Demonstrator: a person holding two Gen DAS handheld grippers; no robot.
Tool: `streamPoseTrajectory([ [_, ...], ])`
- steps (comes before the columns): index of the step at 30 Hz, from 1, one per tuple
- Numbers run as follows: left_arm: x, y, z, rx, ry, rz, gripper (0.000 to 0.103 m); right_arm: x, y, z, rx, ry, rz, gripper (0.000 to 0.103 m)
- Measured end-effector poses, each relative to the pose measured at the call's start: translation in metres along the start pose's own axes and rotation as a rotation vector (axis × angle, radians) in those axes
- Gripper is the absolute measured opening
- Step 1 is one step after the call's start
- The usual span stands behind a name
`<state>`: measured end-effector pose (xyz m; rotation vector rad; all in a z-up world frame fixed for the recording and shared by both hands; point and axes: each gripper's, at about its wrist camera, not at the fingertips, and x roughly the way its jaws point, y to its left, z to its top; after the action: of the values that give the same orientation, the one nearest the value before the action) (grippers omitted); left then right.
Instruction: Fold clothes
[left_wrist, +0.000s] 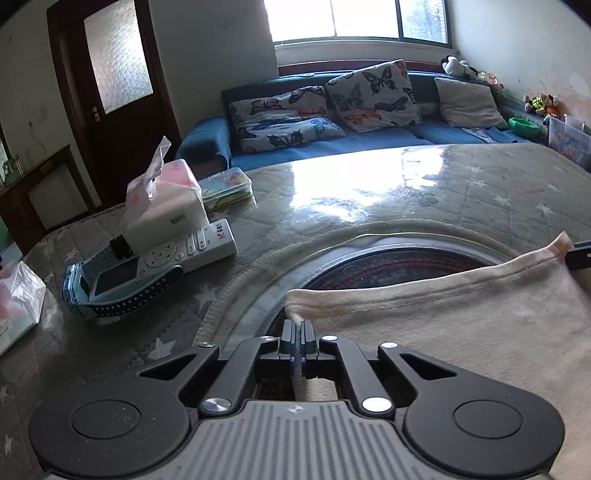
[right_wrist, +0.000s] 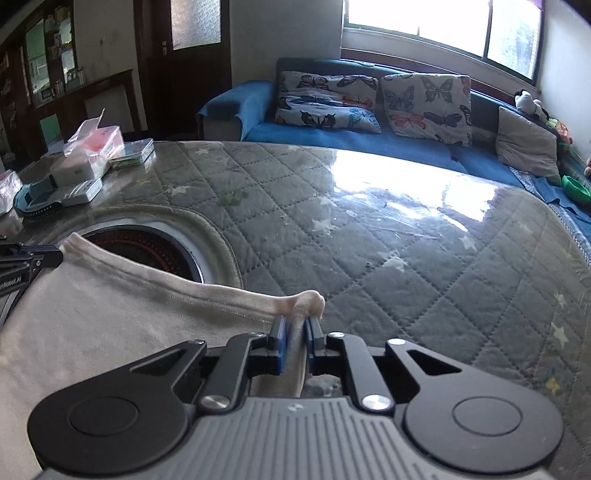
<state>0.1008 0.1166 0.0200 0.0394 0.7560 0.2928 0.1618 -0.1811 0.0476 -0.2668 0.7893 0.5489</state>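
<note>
Both the left gripper (left_wrist: 297, 334) and right gripper (right_wrist: 295, 328) pinched the cream garment's (left_wrist: 461, 325) hem corners, ready for folding toward twelve o'clock.

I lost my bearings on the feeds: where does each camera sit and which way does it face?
Left wrist: on the left tongs, facing the sofa; they pinch the cream garment's left corner.
Right wrist: on the right tongs, facing likewise; they pinch its right corner.
Shared: garment, quilted table, each other's tongs at frame edge.
</note>
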Motion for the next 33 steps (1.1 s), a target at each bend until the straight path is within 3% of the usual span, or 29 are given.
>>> streamPoseTrajectory([
  [5,-0.028,-0.003,-0.006,0.003,-0.010,-0.019,0.015,-0.038,0.000,-0.010,-0.021,-0.011,0.000,0.019],
  [7,-0.044,-0.008,-0.012,0.014,-0.019,-0.036,0.033,-0.055,-0.001,-0.020,-0.032,-0.009,-0.004,0.023],
  [9,-0.060,-0.016,-0.022,0.023,-0.023,-0.059,0.045,-0.070,-0.001,-0.032,-0.042,-0.002,-0.010,0.029],
  [13,-0.088,-0.033,-0.042,0.051,-0.017,-0.111,0.055,-0.099,-0.004,-0.059,-0.053,0.012,-0.023,0.034],
  [26,-0.139,-0.083,-0.092,0.119,-0.010,-0.244,0.055,-0.153,-0.016,-0.160,0.015,0.056,-0.110,0.035],
  [33,-0.152,-0.098,-0.097,0.144,-0.026,-0.274,0.056,-0.171,-0.039,-0.181,0.089,0.034,-0.176,0.036],
])
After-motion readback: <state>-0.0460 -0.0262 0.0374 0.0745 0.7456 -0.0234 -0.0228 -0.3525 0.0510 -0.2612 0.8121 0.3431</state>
